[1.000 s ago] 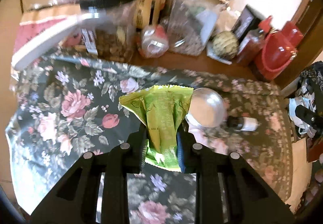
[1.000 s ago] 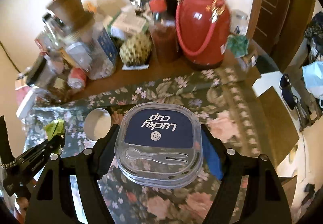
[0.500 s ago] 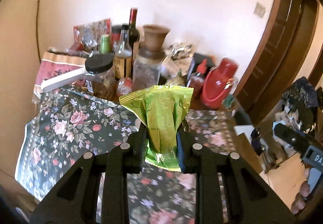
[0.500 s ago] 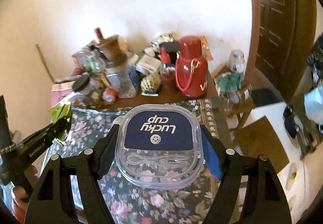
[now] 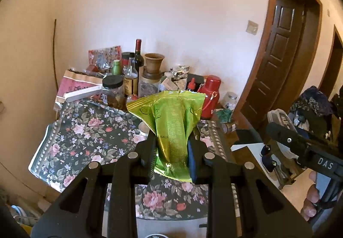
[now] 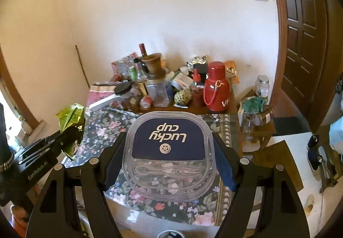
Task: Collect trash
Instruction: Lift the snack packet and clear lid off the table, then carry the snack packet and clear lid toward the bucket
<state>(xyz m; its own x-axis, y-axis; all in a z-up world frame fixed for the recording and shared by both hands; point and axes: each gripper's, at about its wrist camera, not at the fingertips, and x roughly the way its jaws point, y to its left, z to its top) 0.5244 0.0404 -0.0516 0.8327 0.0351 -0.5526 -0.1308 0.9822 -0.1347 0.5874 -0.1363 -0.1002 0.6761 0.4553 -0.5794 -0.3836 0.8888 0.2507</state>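
My left gripper (image 5: 171,148) is shut on a green foil snack wrapper (image 5: 171,122) and holds it upright, well above the floral tablecloth (image 5: 90,137). My right gripper (image 6: 169,152) is shut on a clear plastic "Lucky cup" lid (image 6: 169,152) with a dark blue label and a moulded spoon. The right wrist view shows the left gripper (image 6: 68,130) with the wrapper (image 6: 70,116) at the left. The left wrist view shows the right gripper's black body (image 5: 300,145) at the right, with the lid's edge (image 5: 278,116) above it.
The table's back edge is crowded: a wine bottle (image 5: 138,56), jars (image 5: 113,88), a clay pot (image 5: 154,64), a red thermos (image 6: 216,86), a custard apple (image 6: 182,96). A small white bowl (image 5: 143,128) sits on the cloth. A stool with jars (image 6: 257,113) and a brown door (image 6: 304,23) are to the right.
Both grippers have pulled up and back from the table with their items held. The table now looks smaller and farther, with more wall and door in view.
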